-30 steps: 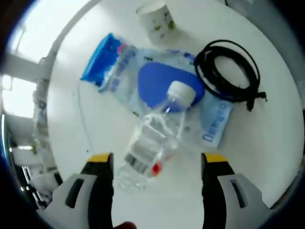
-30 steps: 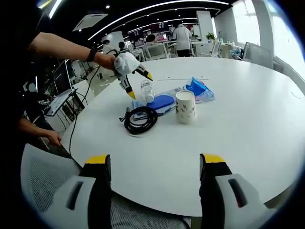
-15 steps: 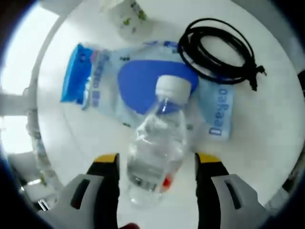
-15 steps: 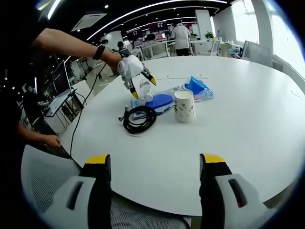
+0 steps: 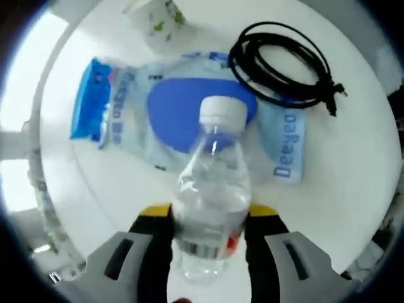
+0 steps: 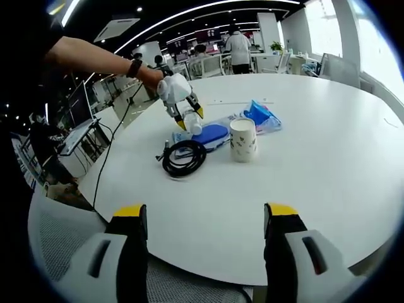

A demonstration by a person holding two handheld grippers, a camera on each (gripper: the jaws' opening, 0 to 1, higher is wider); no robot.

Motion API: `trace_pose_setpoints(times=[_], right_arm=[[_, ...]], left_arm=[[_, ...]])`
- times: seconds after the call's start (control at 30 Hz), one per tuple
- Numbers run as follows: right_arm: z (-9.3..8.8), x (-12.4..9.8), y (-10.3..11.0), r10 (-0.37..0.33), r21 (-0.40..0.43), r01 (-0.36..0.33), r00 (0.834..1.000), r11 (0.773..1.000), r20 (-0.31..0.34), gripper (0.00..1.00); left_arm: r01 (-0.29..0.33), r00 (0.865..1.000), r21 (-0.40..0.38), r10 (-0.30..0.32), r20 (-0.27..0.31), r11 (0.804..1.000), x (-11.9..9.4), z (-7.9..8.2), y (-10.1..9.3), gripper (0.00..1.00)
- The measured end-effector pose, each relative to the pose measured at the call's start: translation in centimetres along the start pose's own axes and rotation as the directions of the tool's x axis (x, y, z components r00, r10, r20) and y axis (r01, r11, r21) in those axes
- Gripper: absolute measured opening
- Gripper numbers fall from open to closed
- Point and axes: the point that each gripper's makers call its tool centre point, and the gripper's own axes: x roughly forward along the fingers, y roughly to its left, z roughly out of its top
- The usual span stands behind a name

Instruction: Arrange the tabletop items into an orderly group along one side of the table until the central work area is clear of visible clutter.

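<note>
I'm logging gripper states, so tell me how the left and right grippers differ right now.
The left gripper has its jaws closed against the bottle; the right gripper holds nothing, jaws wide open. The left is at the clutter on the table; the right hangs back at the table's near edge. Both have yellow-tipped jaws.

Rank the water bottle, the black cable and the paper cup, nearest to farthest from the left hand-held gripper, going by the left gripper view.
1. Water bottle, between the left hand-held gripper jaws.
2. Black cable, ahead, upper right.
3. Paper cup, farthest, top edge.
</note>
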Motion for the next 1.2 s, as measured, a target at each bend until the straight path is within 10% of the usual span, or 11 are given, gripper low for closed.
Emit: trace_pose_setpoints(times=[0.33,1.2], right_arm=[[0.1,-0.1,-0.2,-0.006,0.006,0.006,1.0,1.0,0.005,0.75],[0.3,0.0,-0.4,-0.009,0.004,0.009,1.0,1.0,0.01,0.75]], left_arm=[[0.017,0.999,-0.145,-0.012,0.032,0.989,-0.1,0.0,-0.2,0.39],[-0.021,1.0,-0.215,0.026,0.017,0.976,-1.1,-1.2,-0.5,0.37]])
